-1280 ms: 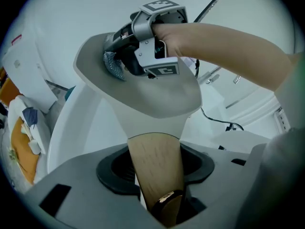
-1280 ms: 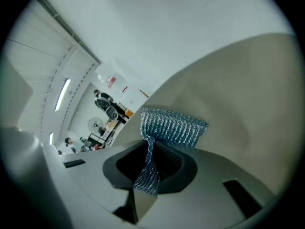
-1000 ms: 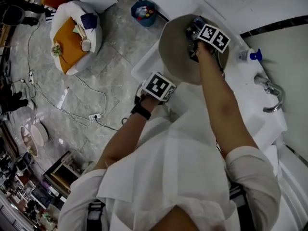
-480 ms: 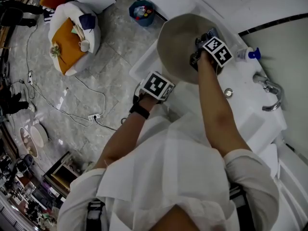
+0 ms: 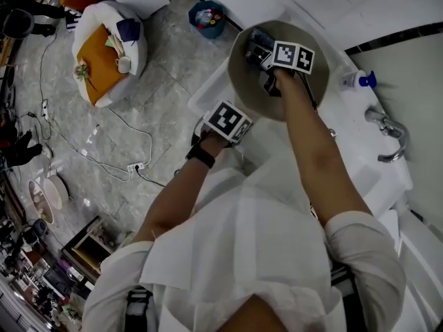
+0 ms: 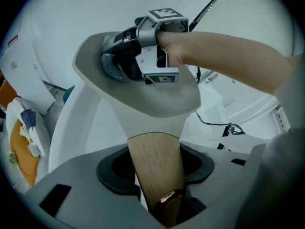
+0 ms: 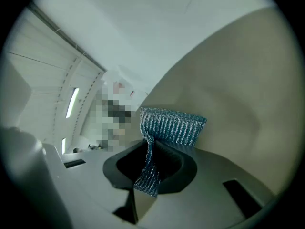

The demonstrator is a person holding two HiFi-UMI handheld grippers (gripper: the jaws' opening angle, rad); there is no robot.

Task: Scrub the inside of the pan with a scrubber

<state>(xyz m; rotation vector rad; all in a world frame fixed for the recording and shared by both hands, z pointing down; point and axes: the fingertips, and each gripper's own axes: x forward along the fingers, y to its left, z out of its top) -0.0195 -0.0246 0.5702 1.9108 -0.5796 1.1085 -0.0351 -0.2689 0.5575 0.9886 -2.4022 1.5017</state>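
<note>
While the white sink (image 5: pixel 205 97) lies beneath it, the beige pan (image 5: pixel 250 92) hangs tilted at the far side of the scene. Its wooden handle (image 6: pixel 155 163) is clenched between the jaws of the left gripper (image 5: pixel 231 124), just off the pan's near-left edge. Inside the bowl, toward its far rim, the right gripper (image 5: pixel 266 59) pinches a blue-green scrubber (image 7: pixel 172 126), whose free end lies against the pan's inner wall.

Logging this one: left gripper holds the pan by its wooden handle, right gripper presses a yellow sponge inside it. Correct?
Not quite. The right gripper is shut on a teal ribbed scrubber, not a yellow sponge, as the right gripper view shows. The left gripper does hold the pan by its wooden handle.
</note>
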